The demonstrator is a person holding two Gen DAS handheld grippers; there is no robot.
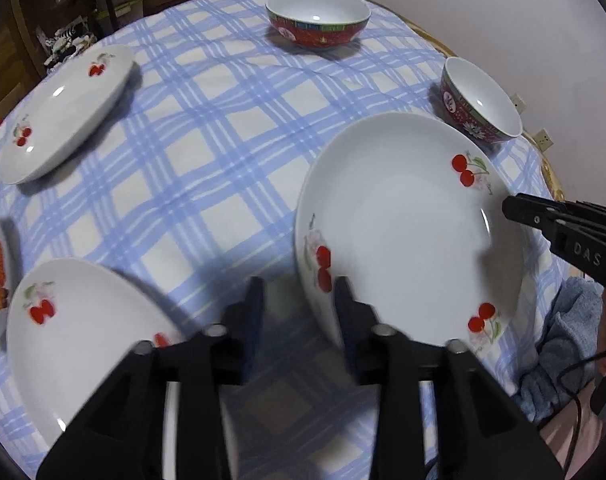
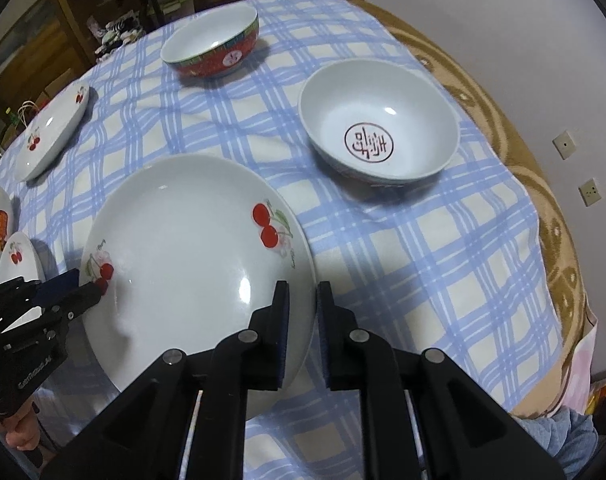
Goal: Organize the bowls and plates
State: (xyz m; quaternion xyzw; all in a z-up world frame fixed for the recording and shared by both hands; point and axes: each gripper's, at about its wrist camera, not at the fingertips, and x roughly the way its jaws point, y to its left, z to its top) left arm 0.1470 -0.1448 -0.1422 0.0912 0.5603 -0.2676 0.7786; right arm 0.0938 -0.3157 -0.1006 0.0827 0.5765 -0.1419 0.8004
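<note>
**Large cherry plate bracketed by 2 grippers**

The large cherry plate (image 2: pixel 191 264) lies on the checked tablecloth (image 2: pixel 423 264). Right gripper (image 2: pixel 303 300): jaws narrowly apart, straddling the near-right rim. Left gripper (image 1: pixel 299 300): jaws apart, 1 finger (image 1: pixel 343 300) at the opposite rim. Neither visibly clamps. The right appears better placed.

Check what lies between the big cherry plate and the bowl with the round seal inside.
In the right wrist view, only bare blue-checked tablecloth lies between the big cherry plate and the seal bowl; nothing stands in that stretch.
</note>
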